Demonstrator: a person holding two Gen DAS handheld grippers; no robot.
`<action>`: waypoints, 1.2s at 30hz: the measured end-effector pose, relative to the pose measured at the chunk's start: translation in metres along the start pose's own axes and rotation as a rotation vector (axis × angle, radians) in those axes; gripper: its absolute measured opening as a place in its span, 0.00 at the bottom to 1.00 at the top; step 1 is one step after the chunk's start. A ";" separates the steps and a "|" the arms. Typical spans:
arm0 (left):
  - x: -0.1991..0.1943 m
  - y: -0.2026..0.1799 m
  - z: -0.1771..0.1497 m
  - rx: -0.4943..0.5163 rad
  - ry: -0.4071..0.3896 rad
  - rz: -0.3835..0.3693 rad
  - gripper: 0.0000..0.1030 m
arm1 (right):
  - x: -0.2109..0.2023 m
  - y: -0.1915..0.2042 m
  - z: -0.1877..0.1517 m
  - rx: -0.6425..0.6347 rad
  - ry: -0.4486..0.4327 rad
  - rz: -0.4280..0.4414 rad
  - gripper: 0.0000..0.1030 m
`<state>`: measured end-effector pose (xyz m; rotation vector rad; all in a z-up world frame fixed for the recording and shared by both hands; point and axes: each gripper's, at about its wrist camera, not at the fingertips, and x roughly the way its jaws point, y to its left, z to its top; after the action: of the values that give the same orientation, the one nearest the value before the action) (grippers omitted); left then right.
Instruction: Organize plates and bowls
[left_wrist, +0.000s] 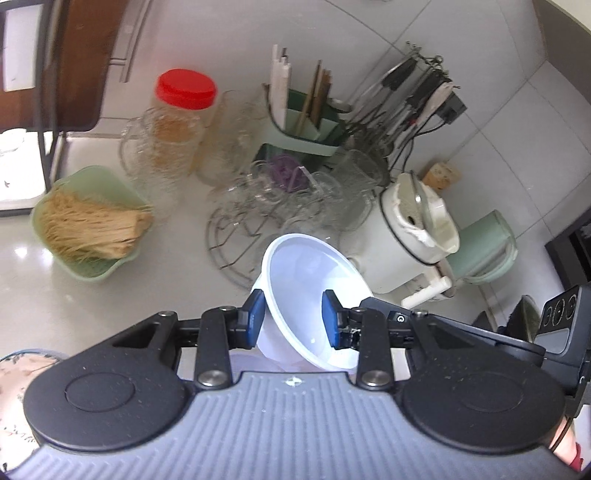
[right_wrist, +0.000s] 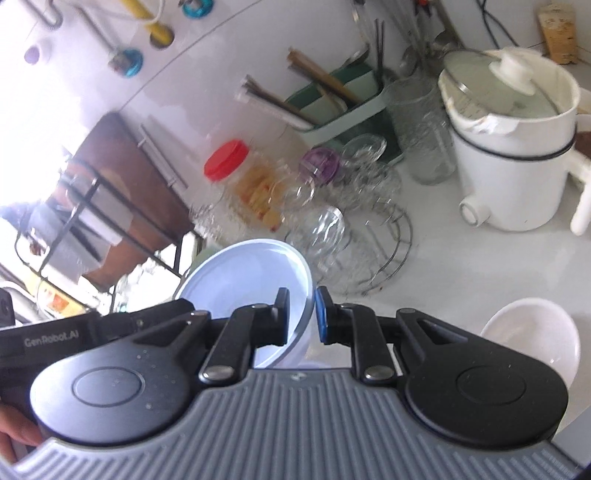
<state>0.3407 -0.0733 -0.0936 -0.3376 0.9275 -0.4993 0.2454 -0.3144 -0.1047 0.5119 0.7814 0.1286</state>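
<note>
While tilted, bowl (left_wrist: 306, 280) sits between both tongs (left_wrist: 293, 319) (right_wrist: 300, 315) (rim pinched).

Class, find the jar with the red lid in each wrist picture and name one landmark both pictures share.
Left wrist view: the red-lidded jar stands upper left of centre, behind the green basket of noodles.
Right wrist view: the jar sits left of centre, above the white bowl in the right claw.
Shared landmark: the white electric pot, at the right in both.
</note>
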 end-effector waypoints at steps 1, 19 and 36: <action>-0.001 0.003 -0.002 -0.004 0.002 0.007 0.36 | 0.003 0.001 -0.003 -0.004 0.013 0.003 0.18; 0.030 0.035 -0.054 0.021 0.127 0.113 0.36 | 0.041 0.000 -0.057 -0.073 0.252 -0.072 0.18; 0.056 0.034 -0.071 0.088 0.203 0.166 0.37 | 0.046 -0.009 -0.072 -0.092 0.286 -0.102 0.19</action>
<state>0.3192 -0.0799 -0.1870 -0.1295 1.1166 -0.4248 0.2265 -0.2803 -0.1812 0.3694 1.0742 0.1440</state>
